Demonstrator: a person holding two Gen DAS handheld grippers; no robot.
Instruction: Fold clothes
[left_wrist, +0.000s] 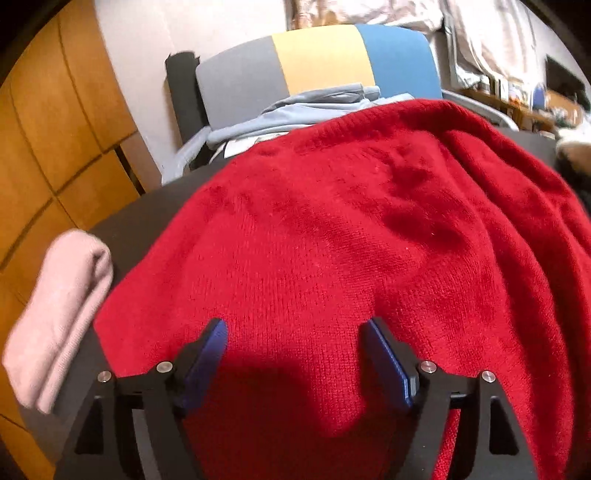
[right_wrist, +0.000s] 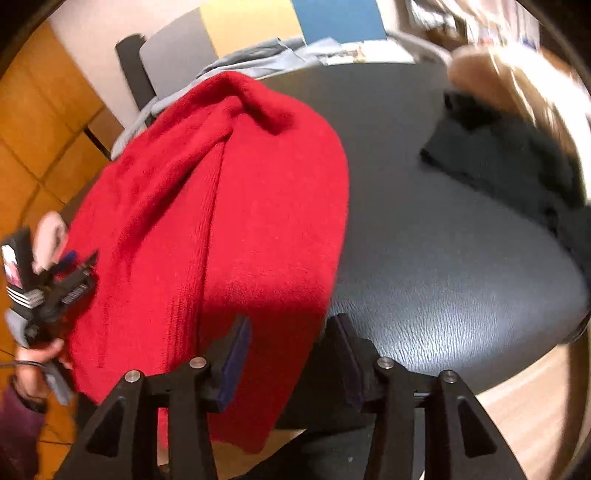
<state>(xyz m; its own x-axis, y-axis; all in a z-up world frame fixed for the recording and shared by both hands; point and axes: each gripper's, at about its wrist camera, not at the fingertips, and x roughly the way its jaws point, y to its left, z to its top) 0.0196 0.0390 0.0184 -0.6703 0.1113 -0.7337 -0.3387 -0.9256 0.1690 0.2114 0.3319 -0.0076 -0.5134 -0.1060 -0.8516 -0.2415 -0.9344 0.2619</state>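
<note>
Across the dark bench (right_wrist: 424, 229) I see the red sweater (left_wrist: 332, 240) spread over its left half, one edge hanging off the near rim, with a folded pink garment (left_wrist: 59, 314) just beside it at the left edge and a black garment (right_wrist: 509, 162) well apart toward the far right corner. My left tongs (left_wrist: 295, 354) hover spread over the sweater's near part, pinching nothing. My right tongs (right_wrist: 291, 362) are spread too, at the near rim beside the sweater's right edge, and beyond the far edge stands a chair (left_wrist: 317, 62) holding pale blue clothes (left_wrist: 295, 110).
</note>
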